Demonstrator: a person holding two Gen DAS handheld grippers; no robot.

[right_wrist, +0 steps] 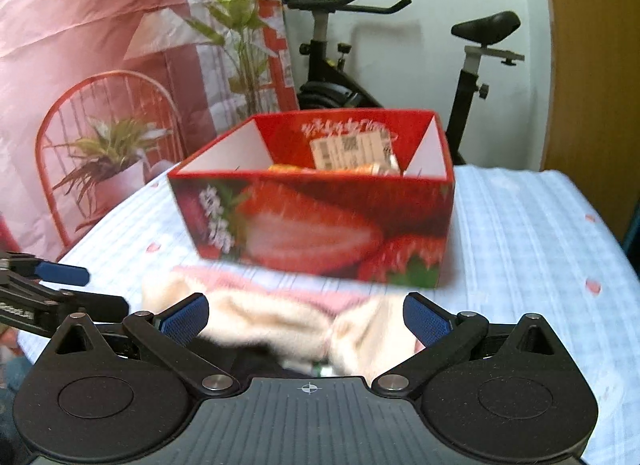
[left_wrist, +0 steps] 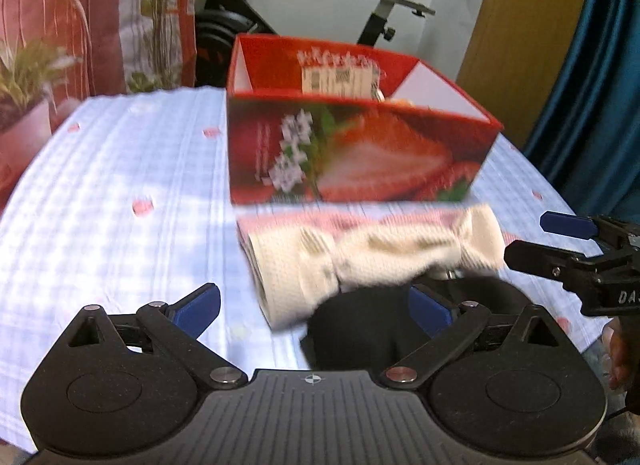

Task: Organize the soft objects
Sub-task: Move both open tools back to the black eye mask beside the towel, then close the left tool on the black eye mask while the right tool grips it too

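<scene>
**Cream cloth bundle lies in front of the strawberry box, both grippers spread**

The cream knitted cloth (left_wrist: 368, 261) lies crumpled and cinched near its middle, stretched sideways across the tabletop (left_wrist: 120, 185) just in front of the red strawberry-print box (left_wrist: 352, 153). A pink cloth (right_wrist: 280, 289) lies partly under it, showing along the side nearer the box, and a black soft item (left_wrist: 372, 325) sits against the cream bundle's near side — its shape is hard to make out through the blur.

The box stands open-topped toward the tabletop's far edge, its white inner walls showing; inside are a labelled packet (right_wrist: 352, 149) and something orange (right_wrist: 288, 168) (too little visible to name).

The left gripper (left_wrist: 316, 305) is released, its blue-padded fingers (left_wrist: 200, 301) spread wide on either side of the cloth pile's near end, gripping nothing. The right gripper (right_wrist: 306, 321) is likewise spread, its fingertips (right_wrist: 424, 321) flanking the cream cloth without closing on it; in the left wrist view it enters from the tabletop's right edge, near the bundle's right end.

The tabletop wears a pale blue checked cover with small pink marks. Beyond the far edge stand an exercise bike (right_wrist: 400, 65), a potted plant (right_wrist: 112, 161) on a red wire chair (right_wrist: 80, 125), and a pink backdrop (right_wrist: 80, 17).
</scene>
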